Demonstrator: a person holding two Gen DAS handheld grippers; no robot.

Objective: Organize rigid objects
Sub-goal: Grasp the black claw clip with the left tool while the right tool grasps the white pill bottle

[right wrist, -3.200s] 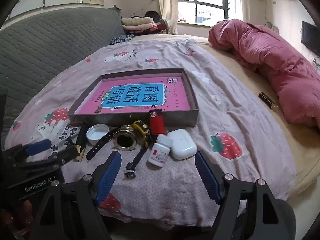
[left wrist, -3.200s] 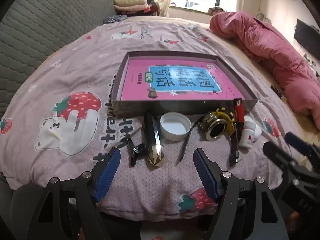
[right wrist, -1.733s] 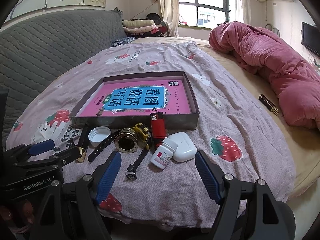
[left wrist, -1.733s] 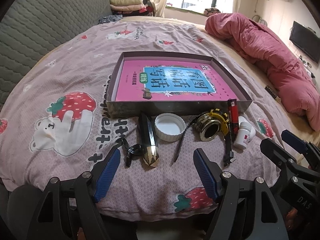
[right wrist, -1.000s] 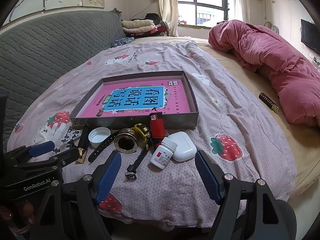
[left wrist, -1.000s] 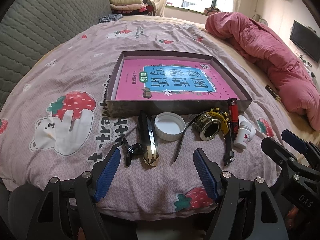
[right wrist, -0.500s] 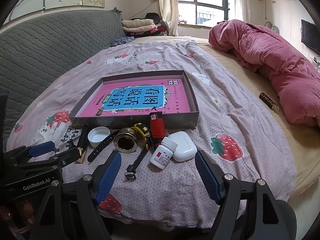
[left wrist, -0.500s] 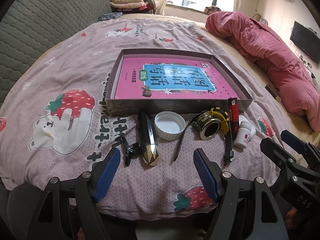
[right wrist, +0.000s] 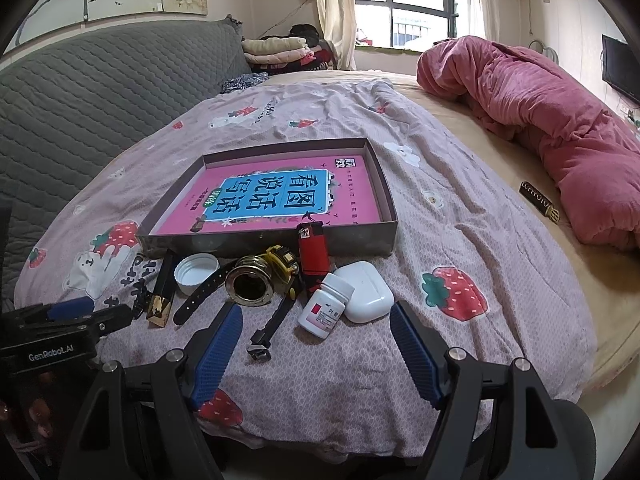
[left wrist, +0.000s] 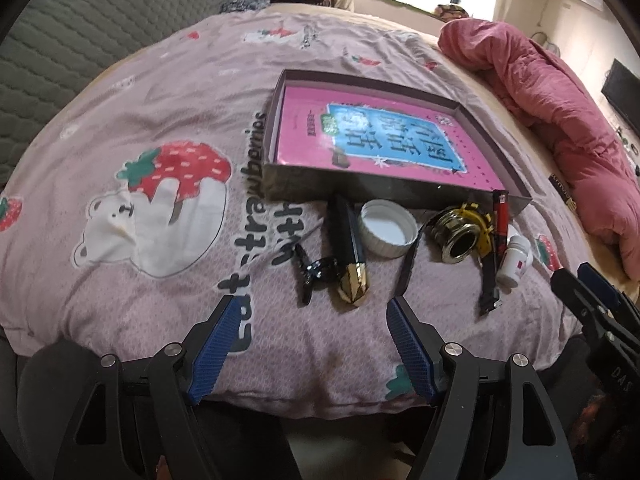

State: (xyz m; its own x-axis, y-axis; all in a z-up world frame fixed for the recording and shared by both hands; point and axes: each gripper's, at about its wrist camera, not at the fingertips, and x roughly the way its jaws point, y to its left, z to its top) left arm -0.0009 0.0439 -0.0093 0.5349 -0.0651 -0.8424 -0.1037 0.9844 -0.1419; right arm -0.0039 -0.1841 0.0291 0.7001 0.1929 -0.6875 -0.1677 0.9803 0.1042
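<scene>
A shallow grey box (left wrist: 400, 190) (right wrist: 276, 240) with a pink book inside lies on the bed. In front of it lie a black and gold lipstick (left wrist: 348, 248) (right wrist: 162, 292), a black clip (left wrist: 316, 270), a white lid (left wrist: 386, 228) (right wrist: 196, 268), a black strap (right wrist: 208, 294), a brass ring on a yellow tape measure (left wrist: 460, 236) (right wrist: 252, 280), a red lighter (left wrist: 501, 216) (right wrist: 313, 252), a white pill bottle (left wrist: 516, 258) (right wrist: 326, 306) and a white earbud case (right wrist: 366, 292). My left gripper (left wrist: 310, 334) is open, just short of the lipstick. My right gripper (right wrist: 316, 344) is open, just short of the pill bottle.
A pink duvet (right wrist: 540, 128) lies bunched at the right. A small dark comb (right wrist: 538, 200) lies beside it. A grey quilted headboard (right wrist: 80, 100) stands at the left. Folded clothes (right wrist: 276, 50) lie at the back under the window.
My left gripper has swung a little to the right and closer to the lipstick, so the box now looks tilted. My right gripper has barely moved. Both stay open.
</scene>
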